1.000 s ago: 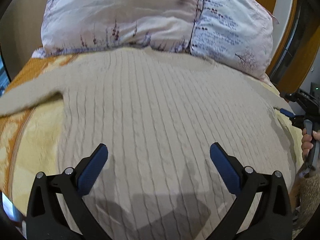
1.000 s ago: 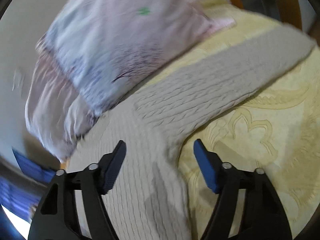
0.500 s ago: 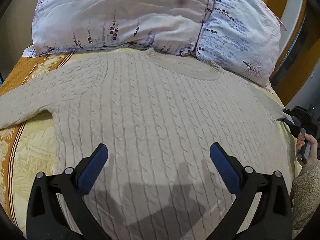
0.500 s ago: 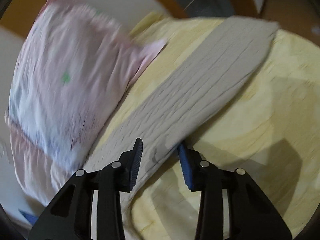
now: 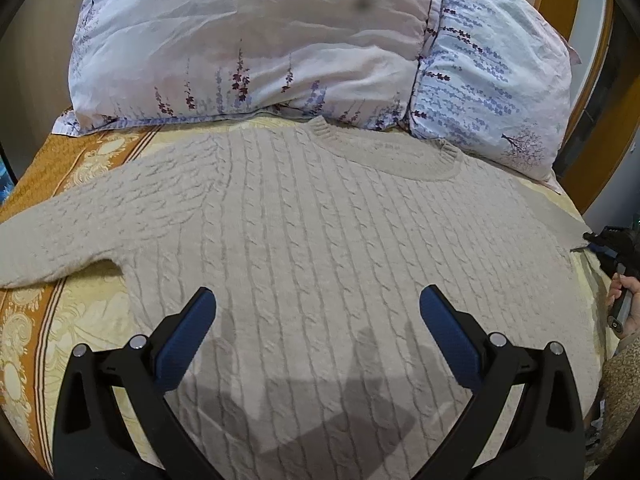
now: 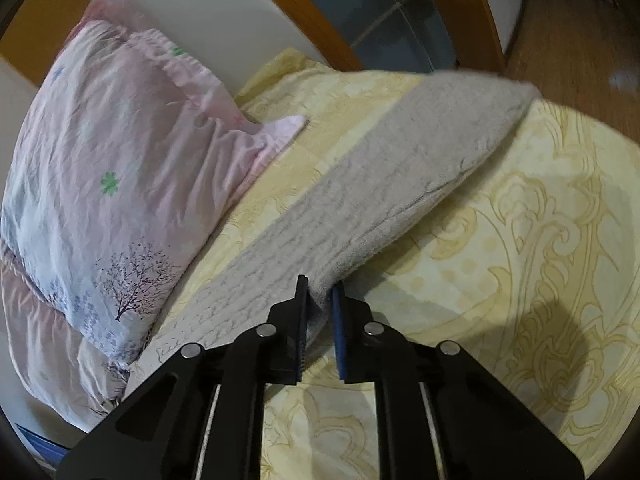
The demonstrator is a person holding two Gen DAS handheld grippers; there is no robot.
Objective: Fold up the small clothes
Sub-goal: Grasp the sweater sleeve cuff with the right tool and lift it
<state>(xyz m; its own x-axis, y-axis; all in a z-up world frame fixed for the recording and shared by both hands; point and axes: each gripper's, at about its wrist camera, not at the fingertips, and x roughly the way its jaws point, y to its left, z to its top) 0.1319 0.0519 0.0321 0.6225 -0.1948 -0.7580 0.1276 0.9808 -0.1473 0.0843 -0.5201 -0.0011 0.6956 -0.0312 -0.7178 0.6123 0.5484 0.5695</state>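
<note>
A cream cable-knit wool sweater [image 5: 328, 248] lies flat, front up, on a bed covered by a pale yellow sheet with scrolling ornament and an orange border [image 5: 60, 160]. Its ribbed collar touches two floral pillows in pink and pale blue cotton [image 5: 256, 40] propped at the bed's head. Behind them stand a white wall and a curved orange wooden frame [image 6: 304, 4]; wood flooring [image 6: 580, 28] shows past the mattress edge. The left tool [image 5: 318, 312] hovers over the sweater's lower body, blue pads spread wide, grasping nothing. The right tool [image 6: 320, 304] is clenched on the lower edge of the sweater's outstretched sleeve [image 6: 400, 184], which lies on the sheet beside a pillow.
</note>
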